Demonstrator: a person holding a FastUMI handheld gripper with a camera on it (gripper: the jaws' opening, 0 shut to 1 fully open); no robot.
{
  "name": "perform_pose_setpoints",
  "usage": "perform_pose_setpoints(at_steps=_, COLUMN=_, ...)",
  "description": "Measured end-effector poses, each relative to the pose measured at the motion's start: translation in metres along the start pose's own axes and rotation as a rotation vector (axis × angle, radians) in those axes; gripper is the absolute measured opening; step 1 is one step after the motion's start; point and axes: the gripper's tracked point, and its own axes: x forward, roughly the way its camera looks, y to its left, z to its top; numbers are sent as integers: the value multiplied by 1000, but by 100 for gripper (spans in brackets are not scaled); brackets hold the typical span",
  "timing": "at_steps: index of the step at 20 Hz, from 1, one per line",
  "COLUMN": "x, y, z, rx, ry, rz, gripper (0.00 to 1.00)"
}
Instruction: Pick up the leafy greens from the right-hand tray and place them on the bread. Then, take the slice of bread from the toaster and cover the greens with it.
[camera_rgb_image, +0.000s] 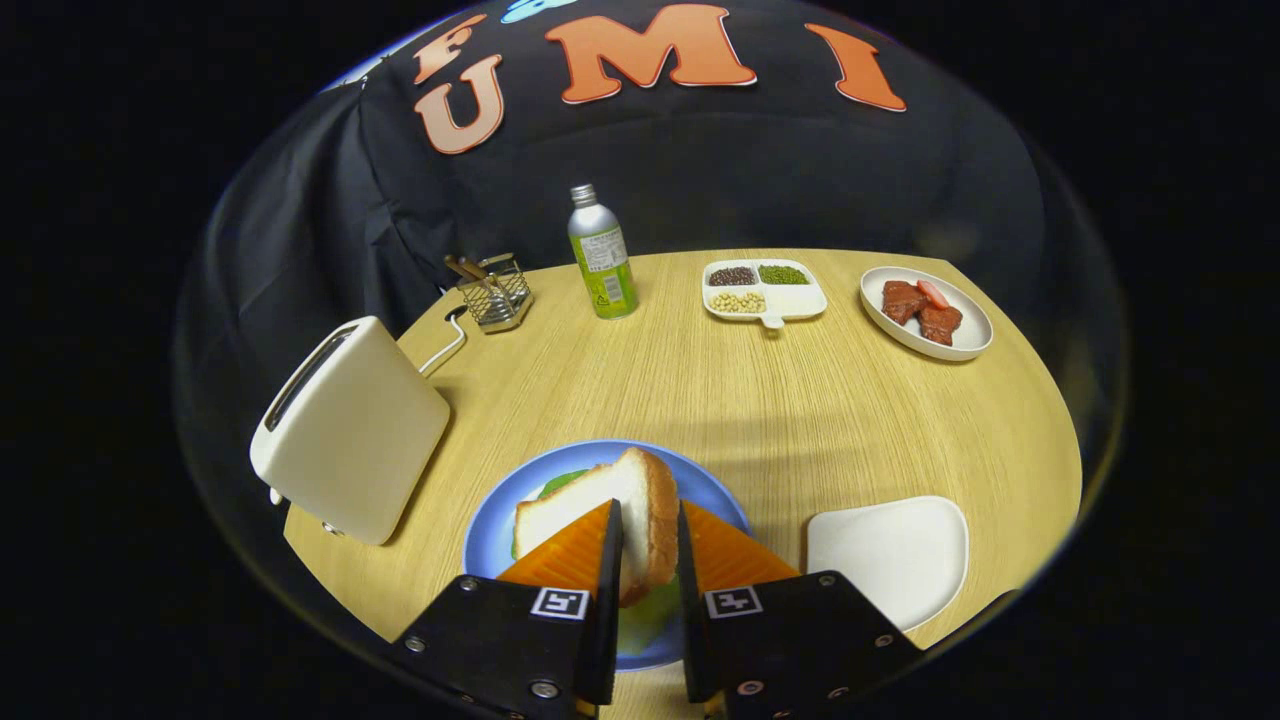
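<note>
My gripper is shut on a slice of bread, held on edge between the two fingers just above the blue plate. Below it on the plate lies another slice of bread with leafy greens peeking out at its far side and more green under the held slice. The white toaster stands to the left of the plate, its slot looking dark. An empty white tray lies to the right of the plate.
At the back of the round wooden table stand a wire basket, a green-labelled bottle, a divided dish of beans and a plate of red meat pieces. The toaster's cord runs toward the basket.
</note>
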Motion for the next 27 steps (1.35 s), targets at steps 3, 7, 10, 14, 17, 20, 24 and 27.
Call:
perform_pose_setpoints(at_steps=3, x=7, y=-12, z=-2, rx=-31, ry=9, rz=-42, gripper=38)
perform_pose_setpoints(at_steps=7, x=-2, y=-17, z=5, rx=-29, ry=-6, rz=-50, gripper=55)
perform_pose_setpoints(at_steps=10, x=-24, y=-23, z=31, rx=-18, ry=-63, rz=-62, gripper=77)
perform_pose_setpoints(at_steps=14, x=-63, y=-35, z=82, rx=-62, ry=-175, rz=-92, gripper=99)
perform_pose_setpoints(at_steps=17, x=-96, y=-46, z=124, rx=-76, ry=-267, rz=-126, gripper=99)
perform_pose_setpoints(at_steps=20, x=-123, y=-55, z=156, rx=-75, ry=-347, rz=-148, gripper=99)
perform_pose_setpoints(at_steps=24, x=-150, y=-65, z=179, rx=-90, ry=-411, rz=-182, gripper=99)
perform_pose_setpoints(at_steps=27, x=-158, y=-67, z=182, rx=-74, ry=-423, rz=-182, gripper=99)
